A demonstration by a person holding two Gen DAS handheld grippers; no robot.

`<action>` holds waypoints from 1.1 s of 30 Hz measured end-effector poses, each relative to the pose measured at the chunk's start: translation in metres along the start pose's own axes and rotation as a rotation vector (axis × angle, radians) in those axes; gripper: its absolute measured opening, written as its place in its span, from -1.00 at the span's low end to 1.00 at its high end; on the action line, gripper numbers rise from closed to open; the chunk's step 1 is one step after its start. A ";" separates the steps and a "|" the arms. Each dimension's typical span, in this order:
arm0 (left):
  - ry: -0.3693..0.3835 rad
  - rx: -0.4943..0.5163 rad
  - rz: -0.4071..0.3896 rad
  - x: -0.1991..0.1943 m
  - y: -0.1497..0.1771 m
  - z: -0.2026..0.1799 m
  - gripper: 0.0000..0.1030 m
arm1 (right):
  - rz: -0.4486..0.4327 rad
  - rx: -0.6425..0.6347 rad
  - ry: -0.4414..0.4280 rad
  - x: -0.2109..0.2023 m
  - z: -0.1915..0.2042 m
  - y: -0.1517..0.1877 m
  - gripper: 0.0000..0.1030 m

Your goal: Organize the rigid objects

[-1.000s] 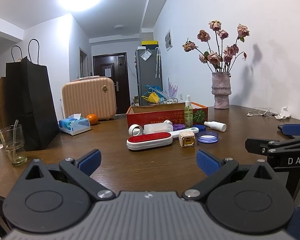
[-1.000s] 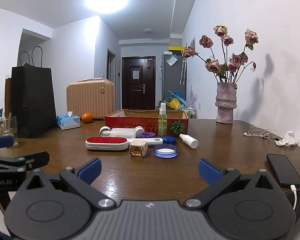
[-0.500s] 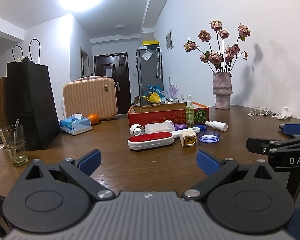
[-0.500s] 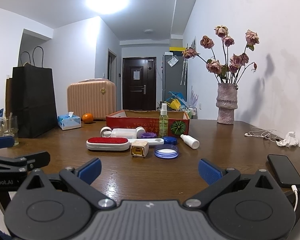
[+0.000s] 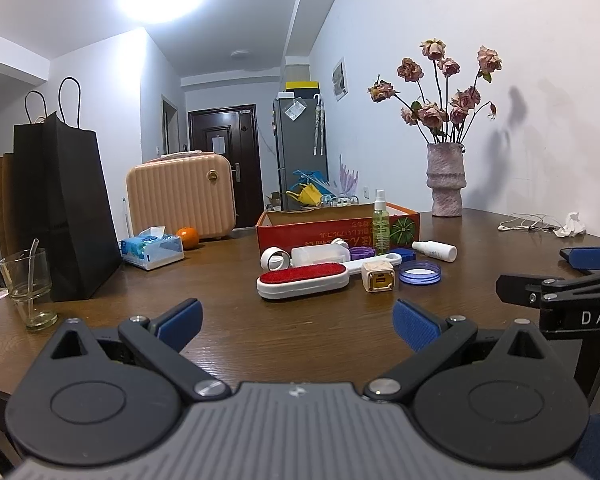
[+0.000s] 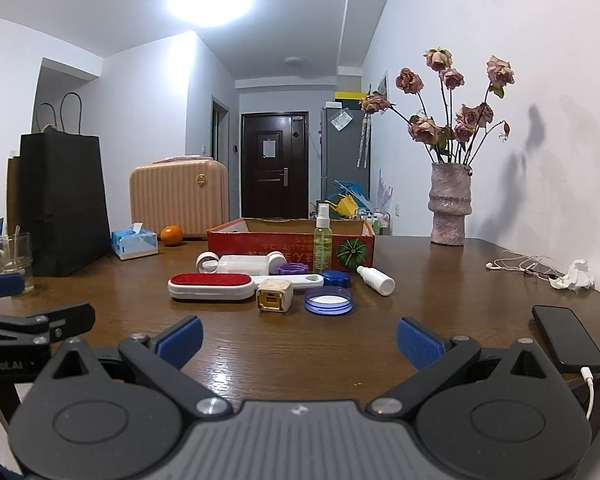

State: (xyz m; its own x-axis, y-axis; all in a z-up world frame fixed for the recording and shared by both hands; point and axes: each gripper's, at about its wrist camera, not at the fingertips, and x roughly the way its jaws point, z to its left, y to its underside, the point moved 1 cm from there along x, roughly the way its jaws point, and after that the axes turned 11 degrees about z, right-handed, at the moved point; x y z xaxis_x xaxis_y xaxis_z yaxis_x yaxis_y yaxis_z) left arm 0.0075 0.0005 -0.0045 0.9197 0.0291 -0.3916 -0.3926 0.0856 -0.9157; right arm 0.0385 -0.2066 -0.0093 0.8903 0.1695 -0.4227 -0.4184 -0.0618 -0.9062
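Note:
A cluster of small items lies mid-table in front of a red cardboard box (image 5: 336, 229) (image 6: 288, 242): a red-and-white lint brush (image 5: 303, 280) (image 6: 211, 286), a beige cube (image 5: 377, 276) (image 6: 274, 295), a blue-rimmed lid (image 5: 419, 271) (image 6: 328, 300), a green spray bottle (image 5: 380, 222) (image 6: 323, 240), a white bottle lying down (image 5: 435, 250) (image 6: 375, 279), a white container (image 5: 320, 255) (image 6: 242, 264) and purple and blue caps. My left gripper (image 5: 296, 326) and right gripper (image 6: 298, 336) are both open and empty, above the near table, short of the cluster.
A black paper bag (image 5: 60, 216), a glass with a straw (image 5: 28, 288), a tissue box (image 5: 152, 246), an orange (image 5: 188, 237) and a pink case (image 5: 180, 196) stand left. A vase of dried roses (image 6: 450, 208), earphones (image 6: 520, 266) and a phone (image 6: 567, 338) are right.
Both grippers have edged slightly forward and up over the table. Their jaws have stayed open and nothing on the table has moved.

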 end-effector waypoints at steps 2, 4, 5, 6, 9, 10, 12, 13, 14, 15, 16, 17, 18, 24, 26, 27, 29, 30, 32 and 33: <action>0.005 0.001 0.003 0.000 0.000 0.001 1.00 | 0.002 0.001 0.001 0.001 0.000 0.000 1.00; 0.004 0.001 0.004 0.001 0.000 0.001 1.00 | 0.000 -0.003 0.004 0.000 0.000 0.000 1.00; 0.004 0.000 0.004 0.001 0.000 0.001 1.00 | -0.001 -0.002 0.003 0.000 -0.001 0.000 1.00; 0.003 -0.002 0.004 0.002 -0.001 0.001 1.00 | -0.002 -0.002 0.004 0.000 -0.002 0.000 1.00; 0.004 0.001 0.002 0.003 -0.002 0.001 1.00 | -0.001 0.002 0.004 0.001 -0.002 0.000 1.00; 0.005 0.001 0.002 0.003 -0.002 0.001 1.00 | -0.001 0.002 0.004 0.001 -0.002 0.001 1.00; 0.002 0.001 0.001 0.003 -0.002 0.000 1.00 | 0.000 -0.002 0.003 0.001 -0.001 0.001 1.00; 0.001 0.001 0.001 0.003 -0.002 0.000 1.00 | 0.001 -0.005 0.004 0.001 -0.001 0.001 1.00; 0.002 0.000 0.002 0.003 -0.002 0.000 1.00 | 0.002 -0.006 0.004 0.000 -0.001 0.001 1.00; 0.002 0.000 0.003 0.003 -0.002 0.000 1.00 | 0.002 -0.006 0.005 0.000 -0.001 0.001 1.00; 0.003 0.002 0.002 0.003 -0.001 0.000 1.00 | 0.003 -0.006 0.007 0.001 -0.002 0.001 1.00; 0.003 0.003 0.001 0.003 -0.002 -0.001 1.00 | 0.004 -0.003 0.007 0.001 -0.001 0.002 1.00; 0.001 0.004 -0.001 0.003 -0.001 -0.001 1.00 | 0.005 0.001 0.007 0.001 -0.002 0.002 1.00; 0.000 0.011 -0.005 0.003 0.000 -0.002 1.00 | 0.010 -0.004 0.005 0.001 0.001 0.003 1.00; 0.002 0.009 -0.001 0.002 0.000 -0.003 1.00 | 0.011 -0.004 0.004 0.001 0.001 0.003 1.00; 0.003 0.008 0.000 0.003 0.000 -0.002 1.00 | 0.011 -0.002 0.003 0.001 0.001 0.003 1.00; 0.004 0.010 -0.001 0.003 0.000 -0.002 1.00 | 0.012 0.004 0.001 0.003 0.000 0.003 1.00; 0.005 0.014 0.001 0.004 0.000 -0.002 1.00 | 0.014 0.005 0.002 0.005 0.000 0.002 1.00; 0.012 0.020 0.029 0.013 -0.002 -0.002 1.00 | 0.038 0.000 0.005 0.016 0.001 0.002 1.00; 0.026 0.028 0.048 0.021 -0.005 0.000 1.00 | 0.049 0.002 0.001 0.023 0.000 0.000 1.00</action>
State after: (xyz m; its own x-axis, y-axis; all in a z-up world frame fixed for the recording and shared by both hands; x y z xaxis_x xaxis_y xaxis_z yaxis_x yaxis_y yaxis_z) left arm 0.0283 0.0003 -0.0083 0.8992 0.0077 -0.4375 -0.4355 0.1125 -0.8931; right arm 0.0587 -0.2027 -0.0190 0.8690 0.1652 -0.4663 -0.4616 -0.0682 -0.8844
